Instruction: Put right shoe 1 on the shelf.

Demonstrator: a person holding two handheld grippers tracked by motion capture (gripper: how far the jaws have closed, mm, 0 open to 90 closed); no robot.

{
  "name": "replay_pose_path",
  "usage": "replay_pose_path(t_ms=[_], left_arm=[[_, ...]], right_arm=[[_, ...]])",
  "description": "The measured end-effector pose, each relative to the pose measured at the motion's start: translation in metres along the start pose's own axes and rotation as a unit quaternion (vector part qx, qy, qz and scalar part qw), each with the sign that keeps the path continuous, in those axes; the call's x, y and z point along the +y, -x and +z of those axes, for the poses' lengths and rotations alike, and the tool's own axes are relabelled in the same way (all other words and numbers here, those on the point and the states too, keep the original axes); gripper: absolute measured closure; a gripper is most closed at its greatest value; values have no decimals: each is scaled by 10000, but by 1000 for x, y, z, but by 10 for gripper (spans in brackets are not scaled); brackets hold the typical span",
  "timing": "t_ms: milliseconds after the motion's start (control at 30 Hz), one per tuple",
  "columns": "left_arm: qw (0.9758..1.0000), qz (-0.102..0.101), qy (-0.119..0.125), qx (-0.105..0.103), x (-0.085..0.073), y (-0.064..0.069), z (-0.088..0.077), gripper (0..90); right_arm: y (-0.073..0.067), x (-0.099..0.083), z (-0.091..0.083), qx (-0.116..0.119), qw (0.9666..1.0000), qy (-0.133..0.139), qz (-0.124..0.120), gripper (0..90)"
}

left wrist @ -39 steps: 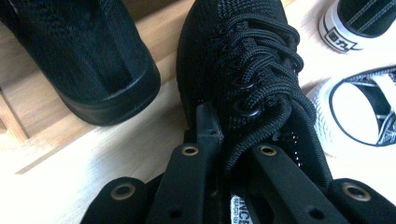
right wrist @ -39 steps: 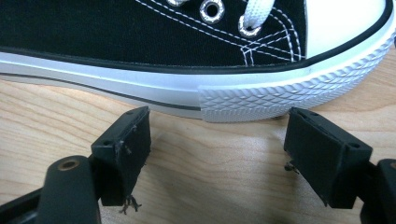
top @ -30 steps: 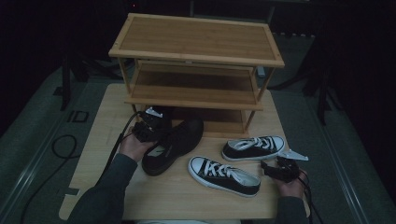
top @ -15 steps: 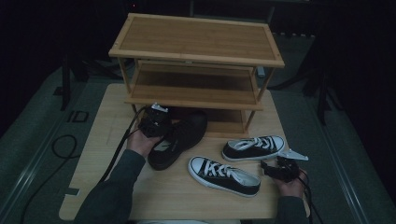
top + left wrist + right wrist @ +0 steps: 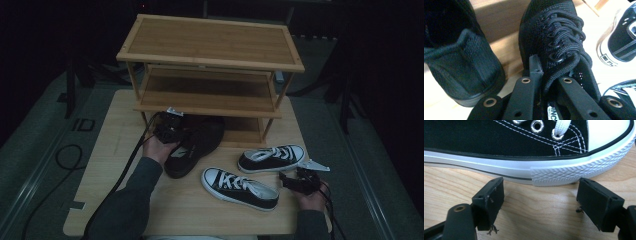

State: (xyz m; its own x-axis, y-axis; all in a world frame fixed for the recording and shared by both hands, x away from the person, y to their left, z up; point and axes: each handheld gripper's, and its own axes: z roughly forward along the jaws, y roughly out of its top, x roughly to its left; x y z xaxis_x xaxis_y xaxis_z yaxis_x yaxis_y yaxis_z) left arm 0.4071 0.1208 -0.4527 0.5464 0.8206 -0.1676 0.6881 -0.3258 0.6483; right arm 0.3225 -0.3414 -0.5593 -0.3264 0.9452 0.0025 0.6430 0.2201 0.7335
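- A black mesh trainer (image 5: 559, 32) is gripped by the left claw (image 5: 170, 131); in the left gripper view the jaws are seen clamped on the tongue and collar at the shoe's opening, below the black laces.
- The trainer is seen in the high view (image 5: 192, 150) on the worktop (image 5: 110, 150), toe under the front edge of the bamboo shoe rack (image 5: 210, 55), at its bottom tier.
- A second black trainer (image 5: 456, 62) is seen just beside the first, heel toward the camera.
- Two black-and-white canvas sneakers are noted to the right: one (image 5: 240, 187) near the front edge, one (image 5: 272, 158) behind it.
- The right claw (image 5: 299, 182) is held open with nothing between its jaws, low over the worktop; the white rubber toe of a canvas sneaker (image 5: 564, 173) lies just ahead of the jaw tips, not touched.
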Motion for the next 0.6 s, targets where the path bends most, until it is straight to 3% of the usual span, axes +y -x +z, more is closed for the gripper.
replay_pose_path(t_ms=[600], left_arm=[[9971,-424,366,506,9,-6,19,880]], right_arm=[[0,0,0,3,10000,0,-3,216]])
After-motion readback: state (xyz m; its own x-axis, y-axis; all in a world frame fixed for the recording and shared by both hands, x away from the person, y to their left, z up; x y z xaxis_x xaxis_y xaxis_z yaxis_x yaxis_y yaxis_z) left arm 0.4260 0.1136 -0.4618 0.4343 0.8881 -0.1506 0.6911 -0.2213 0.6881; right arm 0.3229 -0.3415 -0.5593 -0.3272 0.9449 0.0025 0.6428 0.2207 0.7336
